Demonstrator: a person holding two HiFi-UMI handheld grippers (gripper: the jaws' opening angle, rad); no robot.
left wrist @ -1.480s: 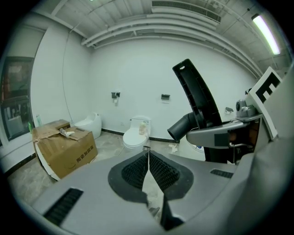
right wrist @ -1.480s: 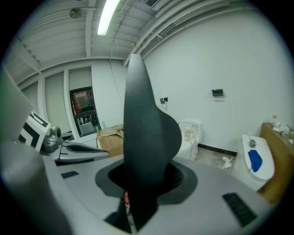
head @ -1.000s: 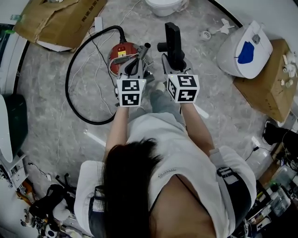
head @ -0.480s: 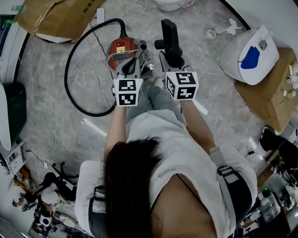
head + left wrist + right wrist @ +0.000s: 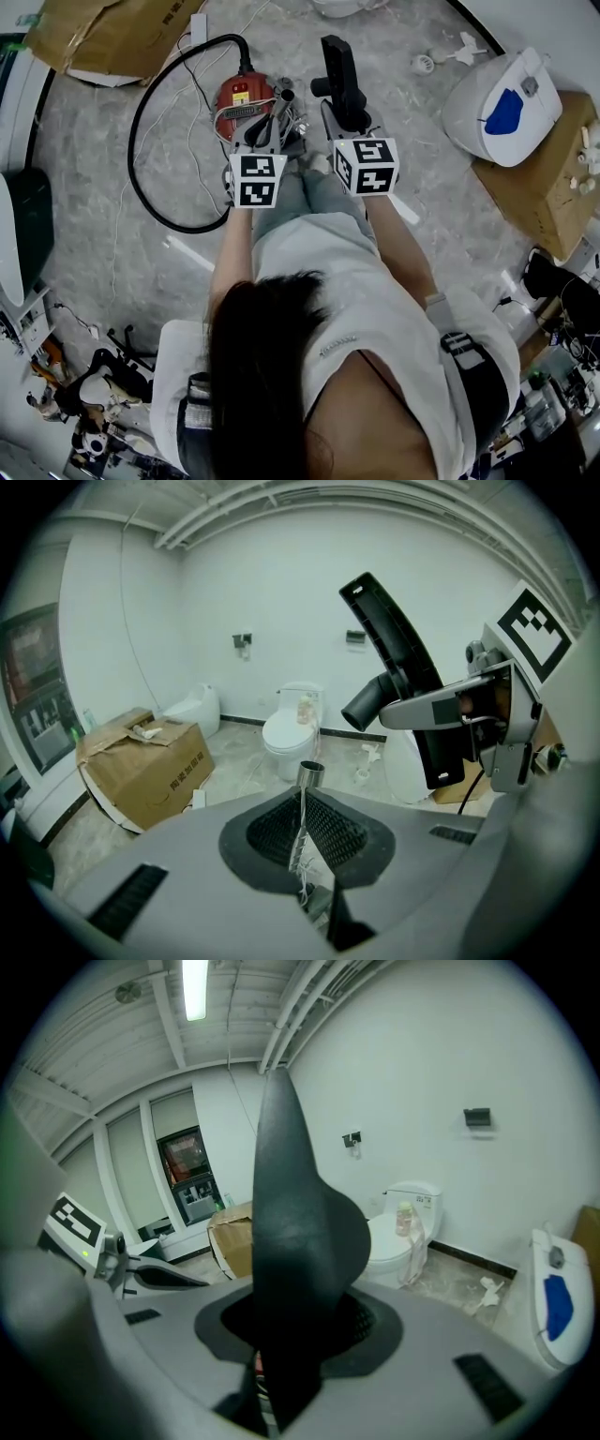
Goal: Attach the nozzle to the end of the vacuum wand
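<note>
Overhead, the person is holding both tongs out in front above a grey marble floor (image 5: 450,234). The left tongs (image 5: 270,127) are clamping shut on the thin metal vacuum wand (image 5: 310,773), whose open end is poking just past the pads. The right tongs (image 5: 349,117) are gripping the black nozzle (image 5: 339,75) by its lower part. The nozzle is standing up out of the jaws, with its round socket pointing toward the wand's side. Nozzle and wand end are sitting near each other but apart. A red vacuum cleaner (image 5: 246,98) and its black hose (image 5: 134,141) are lying on the floor just beyond the left tongs.
</note>
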